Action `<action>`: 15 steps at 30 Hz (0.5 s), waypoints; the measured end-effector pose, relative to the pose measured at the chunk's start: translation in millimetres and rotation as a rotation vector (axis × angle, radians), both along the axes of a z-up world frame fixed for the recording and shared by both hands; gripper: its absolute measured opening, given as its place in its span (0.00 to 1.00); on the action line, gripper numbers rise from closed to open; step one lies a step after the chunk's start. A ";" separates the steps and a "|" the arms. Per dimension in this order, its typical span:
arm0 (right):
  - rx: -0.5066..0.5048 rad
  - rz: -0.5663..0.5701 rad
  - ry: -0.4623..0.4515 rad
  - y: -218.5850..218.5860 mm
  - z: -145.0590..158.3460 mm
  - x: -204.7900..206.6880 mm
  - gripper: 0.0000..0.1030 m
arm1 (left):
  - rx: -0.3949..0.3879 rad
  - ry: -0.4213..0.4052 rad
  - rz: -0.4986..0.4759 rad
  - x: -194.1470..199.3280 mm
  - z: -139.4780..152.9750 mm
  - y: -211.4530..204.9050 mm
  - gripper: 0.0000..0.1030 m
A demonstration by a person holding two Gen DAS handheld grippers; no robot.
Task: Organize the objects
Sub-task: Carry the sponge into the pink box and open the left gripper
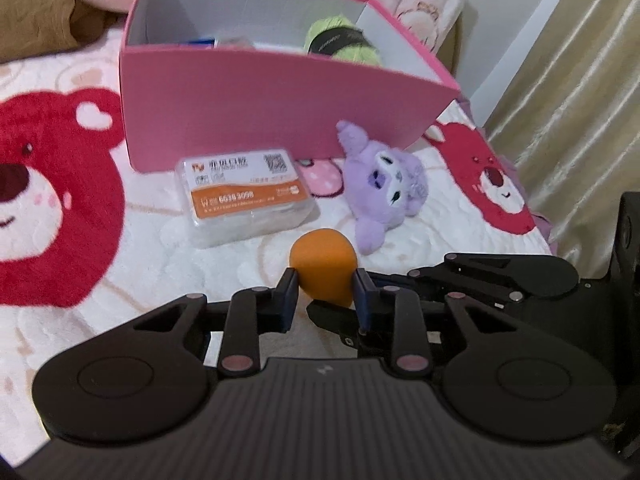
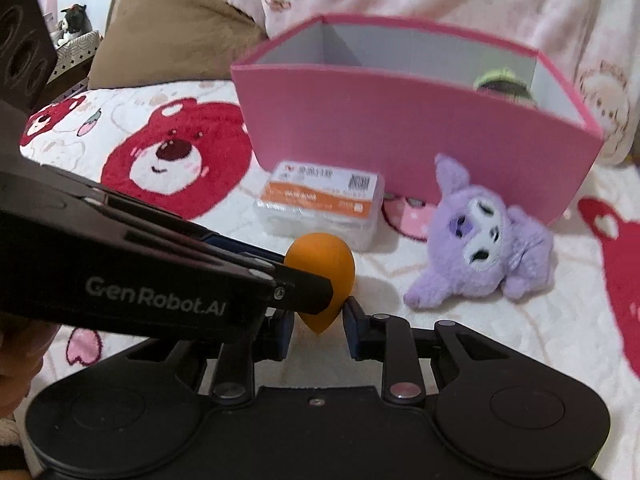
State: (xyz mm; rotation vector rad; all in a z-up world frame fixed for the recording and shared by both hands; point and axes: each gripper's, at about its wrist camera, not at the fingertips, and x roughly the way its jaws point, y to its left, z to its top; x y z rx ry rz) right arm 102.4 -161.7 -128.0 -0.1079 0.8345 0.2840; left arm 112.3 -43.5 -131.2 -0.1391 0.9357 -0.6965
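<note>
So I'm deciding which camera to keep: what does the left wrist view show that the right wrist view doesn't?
Only the left wrist view shows the gold curtain and blue items inside the pink box. Only the right shows the small plush on a shelf and the left tool's GenRobot.AI lettering. Both show the orange sponge in the left tongs, the purple plush, the card case and green yarn.

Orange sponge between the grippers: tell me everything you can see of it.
The orange sponge is a matte, teardrop-shaped piece of foam, round end up and narrow tip down. The left gripper clamps its sides between dark pads. In the right wrist view the right gripper brackets its tip, contact unclear. It sits in front of the card box and left of the purple plush.
</note>
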 end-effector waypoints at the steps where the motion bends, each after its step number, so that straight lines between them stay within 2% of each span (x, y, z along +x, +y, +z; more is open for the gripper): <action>1: -0.008 0.002 -0.012 2.1 3.2 -2.8 0.30 | 0.003 -0.003 0.003 -1.8 3.2 0.3 0.27; 8: 0.011 -0.020 -0.070 -0.8 33.2 -17.8 0.30 | -0.051 -0.035 0.005 -14.8 35.9 8.9 0.26; 11: -0.013 -0.018 -0.137 -1.4 52.2 -28.9 0.30 | -0.074 -0.053 -0.014 -18.4 57.9 10.0 0.25; 15: -0.032 -0.004 -0.200 -3.7 76.8 -34.4 0.30 | -0.059 -0.093 -0.029 -21.8 88.0 4.5 0.25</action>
